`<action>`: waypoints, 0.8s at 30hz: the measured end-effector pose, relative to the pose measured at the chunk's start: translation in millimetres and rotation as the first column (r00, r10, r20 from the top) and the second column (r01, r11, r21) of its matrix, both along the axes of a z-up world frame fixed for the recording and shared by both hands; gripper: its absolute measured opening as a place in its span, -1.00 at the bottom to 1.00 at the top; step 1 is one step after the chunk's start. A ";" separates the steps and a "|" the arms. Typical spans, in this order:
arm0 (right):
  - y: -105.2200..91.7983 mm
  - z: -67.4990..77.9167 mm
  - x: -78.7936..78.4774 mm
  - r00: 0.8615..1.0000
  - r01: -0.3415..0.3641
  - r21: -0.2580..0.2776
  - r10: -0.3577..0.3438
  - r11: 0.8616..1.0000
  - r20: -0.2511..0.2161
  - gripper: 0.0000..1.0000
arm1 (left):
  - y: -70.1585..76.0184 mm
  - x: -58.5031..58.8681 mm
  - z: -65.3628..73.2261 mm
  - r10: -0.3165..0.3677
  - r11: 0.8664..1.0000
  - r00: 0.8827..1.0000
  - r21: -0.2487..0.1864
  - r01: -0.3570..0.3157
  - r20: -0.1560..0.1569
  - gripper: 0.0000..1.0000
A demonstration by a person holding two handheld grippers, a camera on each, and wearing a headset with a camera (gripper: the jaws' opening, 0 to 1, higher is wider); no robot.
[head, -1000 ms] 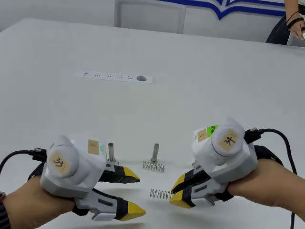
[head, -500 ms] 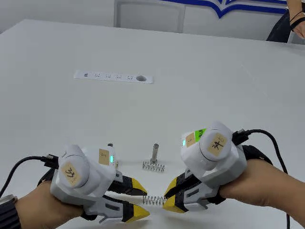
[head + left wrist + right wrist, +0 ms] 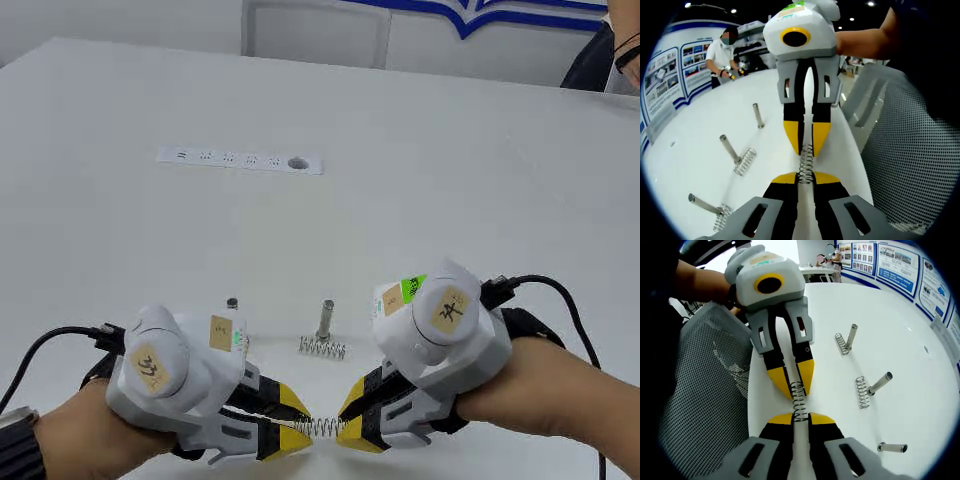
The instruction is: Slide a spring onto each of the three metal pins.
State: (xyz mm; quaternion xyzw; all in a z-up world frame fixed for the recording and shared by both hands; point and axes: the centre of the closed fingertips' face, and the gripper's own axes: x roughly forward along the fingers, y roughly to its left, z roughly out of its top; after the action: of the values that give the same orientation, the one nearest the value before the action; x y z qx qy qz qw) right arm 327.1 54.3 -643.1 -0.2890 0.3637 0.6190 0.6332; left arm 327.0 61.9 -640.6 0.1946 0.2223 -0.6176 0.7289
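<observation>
A small steel spring (image 3: 320, 427) hangs level between my two grippers near the table's front edge. My left gripper (image 3: 290, 433) is shut on its left end, my right gripper (image 3: 349, 432) on its right end. In the left gripper view my own jaws (image 3: 805, 177) pinch the spring (image 3: 805, 161) and the right gripper (image 3: 807, 142) faces them. Beside it lie a bare pin (image 3: 758, 115) and two pins (image 3: 730, 148) (image 3: 704, 204) with springs (image 3: 745, 161) at their bases. In the right gripper view the spring (image 3: 797, 402) runs from my jaws (image 3: 799, 417) to the left gripper (image 3: 794, 381); a bare pin (image 3: 892, 447) lies right.
A white power strip (image 3: 240, 160) lies flat in the middle of the white table (image 3: 450, 170). One pin (image 3: 325, 319) with a spring (image 3: 322, 348) stands just behind the grippers, another pin's top (image 3: 232, 303) shows behind the left gripper. A mesh chair (image 3: 705, 380) sits below the table edge.
My left gripper moved right and closed its jaws on the spring's free end. My right gripper carried the spring slightly left and lower. The pins stayed put.
</observation>
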 end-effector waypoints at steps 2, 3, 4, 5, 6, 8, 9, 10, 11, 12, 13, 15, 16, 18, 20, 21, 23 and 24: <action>-0.5 -0.7 0.5 1.000 0.005 0.004 -0.005 1.000 -0.003 -0.72 | -0.4 0.3 0.7 -0.001 1.000 1.000 -0.004 0.001 0.002 -0.79; -1.6 -1.8 1.4 1.000 0.012 0.001 -0.012 1.000 -0.001 -0.66 | -0.7 0.7 1.7 -0.001 1.000 1.000 -0.008 0.001 0.003 -0.79; -2.4 -2.5 1.6 1.000 0.013 -0.001 -0.013 1.000 -0.002 -0.66 | -0.8 1.0 2.6 -0.001 1.000 1.000 -0.011 0.001 0.005 -0.80; -3.1 -3.2 1.9 1.000 0.015 -0.003 -0.015 1.000 -0.002 -0.66 | -0.9 1.4 3.4 -0.001 1.000 1.000 -0.013 0.001 0.006 -0.80; -4.0 -4.1 2.2 1.000 0.017 -0.005 -0.017 1.000 -0.002 -0.66 | -1.0 1.7 4.5 -0.001 1.000 1.000 -0.019 0.001 0.007 -0.80; -4.7 -4.7 2.6 1.000 0.022 -0.004 -0.022 1.000 -0.002 -0.66 | -1.8 2.0 8.1 -0.001 0.999 1.000 -0.032 0.001 0.009 -0.80; -4.5 -4.4 2.9 1.000 0.024 0.000 -0.024 1.000 0.000 -0.67 | -2.6 1.8 9.5 -0.001 0.999 1.000 -0.039 0.002 0.008 -0.80; -4.1 -4.1 3.0 1.000 0.026 0.004 -0.026 1.000 -0.001 -0.67 | -2.9 1.8 10.2 0.000 0.999 1.000 -0.041 0.001 0.010 -0.80; -3.0 -3.1 2.8 1.000 0.027 0.012 -0.027 1.000 -0.004 -0.69 | -3.3 2.0 10.5 0.000 0.999 1.000 -0.042 0.001 0.012 -0.80; -2.2 -2.3 2.6 1.000 0.026 0.017 -0.026 0.999 -0.004 -0.73 | -3.6 2.1 10.4 -0.001 0.999 1.000 -0.043 0.001 0.012 -0.80; -1.5 -0.9 2.8 1.000 0.024 0.020 -0.024 0.999 0.001 -0.75 | -3.7 2.3 10.2 0.001 0.999 1.000 -0.044 0.000 0.011 -0.79; -0.6 1.7 3.8 1.000 0.025 0.020 -0.026 0.999 0.009 -0.76 | -3.1 3.3 9.2 0.005 0.999 1.000 -0.042 -0.005 0.009 -0.79; 0.8 5.5 4.1 1.000 0.027 0.027 -0.027 0.999 0.014 -0.76 | -2.8 3.4 8.3 0.006 0.999 1.000 -0.038 -0.006 0.006 -0.79; 5.1 13.8 4.4 0.999 0.026 0.050 -0.027 0.998 0.017 -0.76 | -2.2 2.8 5.9 0.004 1.000 1.000 -0.029 -0.004 0.002 -0.79; 9.7 20.8 4.7 0.999 0.024 0.072 -0.025 0.997 0.023 -0.76 | -2.4 2.5 4.9 0.004 1.000 1.000 -0.027 -0.004 -0.001 -0.79; 12.2 24.0 4.2 0.999 0.021 0.078 -0.023 0.997 0.024 -0.76 | -2.8 2.6 4.8 0.004 1.000 1.000 -0.026 -0.004 -0.002 -0.79; 16.4 27.2 4.6 0.999 0.016 0.087 -0.018 0.996 0.031 -0.76 | -3.7 3.1 4.8 0.004 1.000 1.000 -0.023 -0.004 -0.001 -0.79; 18.2 28.6 4.5 0.999 0.014 0.094 -0.017 0.995 0.030 -0.76 | -3.9 3.3 4.6 0.004 1.000 1.000 -0.022 -0.004 -0.002 -0.79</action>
State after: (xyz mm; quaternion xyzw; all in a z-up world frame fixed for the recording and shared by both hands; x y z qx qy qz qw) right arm 331.6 72.6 -614.5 -0.2657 0.3267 0.6259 0.6564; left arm 330.3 58.0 -636.0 0.1857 0.2166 -0.6188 0.7319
